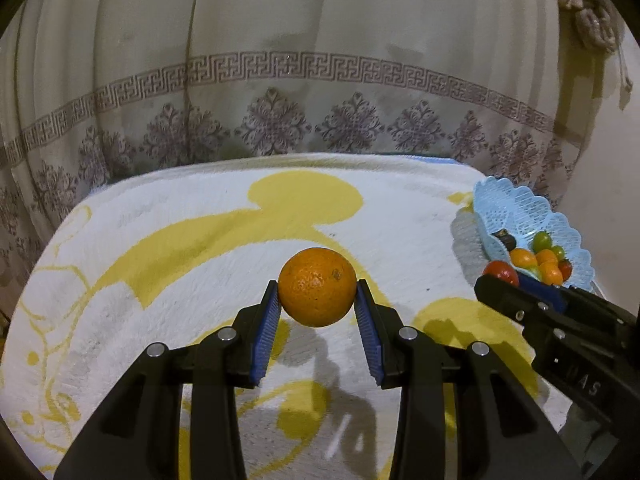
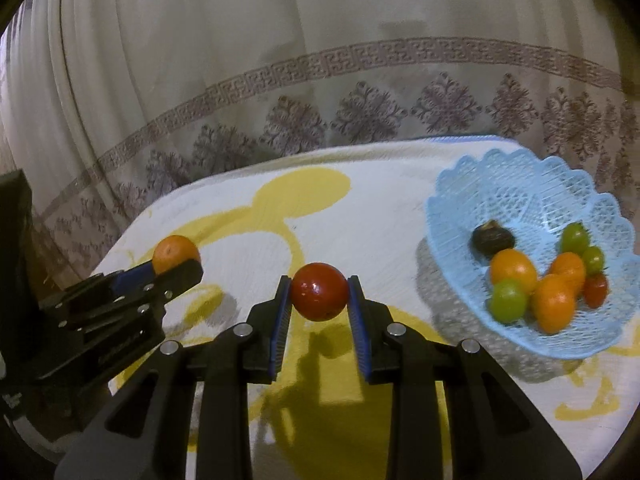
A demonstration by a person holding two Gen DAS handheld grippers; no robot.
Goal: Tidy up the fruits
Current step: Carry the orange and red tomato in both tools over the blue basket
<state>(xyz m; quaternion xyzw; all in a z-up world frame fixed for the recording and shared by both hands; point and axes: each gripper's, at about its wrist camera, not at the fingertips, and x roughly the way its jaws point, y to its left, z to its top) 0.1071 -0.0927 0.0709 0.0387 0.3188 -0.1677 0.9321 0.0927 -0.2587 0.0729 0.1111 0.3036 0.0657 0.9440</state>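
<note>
Left tool (image 1: 316, 300) clamps orange (image 1: 317, 286), lifted clear of bench (image 1: 200, 240) for carrying. Right tool (image 2: 319, 294) grips red tomato (image 2: 319, 291), also lifted. Basket (image 2: 460, 184) at 2 o'clock holds gathered fruit; likely next drop point.

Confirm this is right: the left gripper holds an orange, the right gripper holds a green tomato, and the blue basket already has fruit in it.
One detail is wrong: the right gripper holds a red tomato, not a green one, as the right wrist view shows. The rest stands: the left gripper is shut on the orange, and the blue basket already holds fruit.
</note>
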